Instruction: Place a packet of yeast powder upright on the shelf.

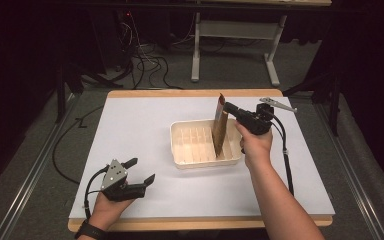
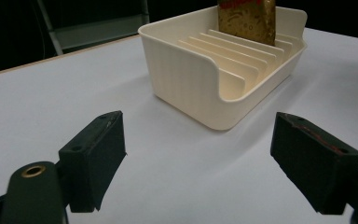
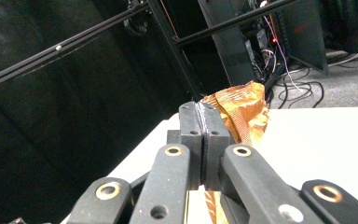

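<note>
pinching the top edge of the foil packet [image 1: 219, 126], which stands upright in the slotted tray [image 1: 180, 150], the right gripper [image 1: 228, 107] looks well placed: it seems light, thin and crinkly, while the left gripper [image 1: 142, 170] rests spread, well apart.

The high view looks forward and down on my table [image 1: 130, 130] from above my side. My left gripper's [image 2: 196, 158] camera sits low, facing the tray [image 2: 191, 88] close by. My right gripper's [image 3: 204, 126] camera looks past the packet [image 3: 242, 112]. All views share that packet.
</note>
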`<action>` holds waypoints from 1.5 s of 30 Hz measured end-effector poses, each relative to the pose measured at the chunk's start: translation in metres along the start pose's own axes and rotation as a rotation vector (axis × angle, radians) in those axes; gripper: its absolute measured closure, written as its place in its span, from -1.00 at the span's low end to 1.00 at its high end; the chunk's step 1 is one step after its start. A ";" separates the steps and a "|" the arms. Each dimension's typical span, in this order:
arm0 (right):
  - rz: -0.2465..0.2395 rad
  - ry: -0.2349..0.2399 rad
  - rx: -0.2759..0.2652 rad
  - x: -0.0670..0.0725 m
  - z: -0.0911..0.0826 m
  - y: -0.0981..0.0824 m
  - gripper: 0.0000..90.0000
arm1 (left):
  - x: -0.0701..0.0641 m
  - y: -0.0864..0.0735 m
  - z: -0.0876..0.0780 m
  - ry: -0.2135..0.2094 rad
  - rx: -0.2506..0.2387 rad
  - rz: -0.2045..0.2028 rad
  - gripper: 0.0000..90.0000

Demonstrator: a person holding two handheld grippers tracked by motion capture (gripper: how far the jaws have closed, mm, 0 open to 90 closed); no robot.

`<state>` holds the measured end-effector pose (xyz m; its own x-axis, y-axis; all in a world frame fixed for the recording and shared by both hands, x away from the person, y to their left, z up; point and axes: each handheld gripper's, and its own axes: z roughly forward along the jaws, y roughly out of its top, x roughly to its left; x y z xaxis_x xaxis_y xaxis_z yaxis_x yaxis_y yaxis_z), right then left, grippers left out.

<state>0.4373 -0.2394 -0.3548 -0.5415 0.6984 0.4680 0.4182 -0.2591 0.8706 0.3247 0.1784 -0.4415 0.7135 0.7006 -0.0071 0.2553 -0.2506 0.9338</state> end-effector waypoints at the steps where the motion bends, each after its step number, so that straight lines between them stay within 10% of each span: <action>1: 0.004 0.000 0.006 0.000 0.000 -0.001 1.00 | 0.000 0.000 0.000 0.001 -0.001 0.000 -0.60; 25: -0.004 0.007 0.042 -0.001 -0.007 -0.020 0.97 | -0.002 0.000 0.002 -0.006 0.010 0.009 -0.60; 45: -0.025 0.013 0.039 0.012 -0.013 -0.009 0.40 | -0.001 0.000 0.002 -0.004 0.009 0.008 -0.60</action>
<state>0.4180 -0.2375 -0.3554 -0.5612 0.6957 0.4483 0.4322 -0.2156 0.8756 0.3251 0.1760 -0.4426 0.7184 0.6956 -0.0007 0.2550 -0.2623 0.9307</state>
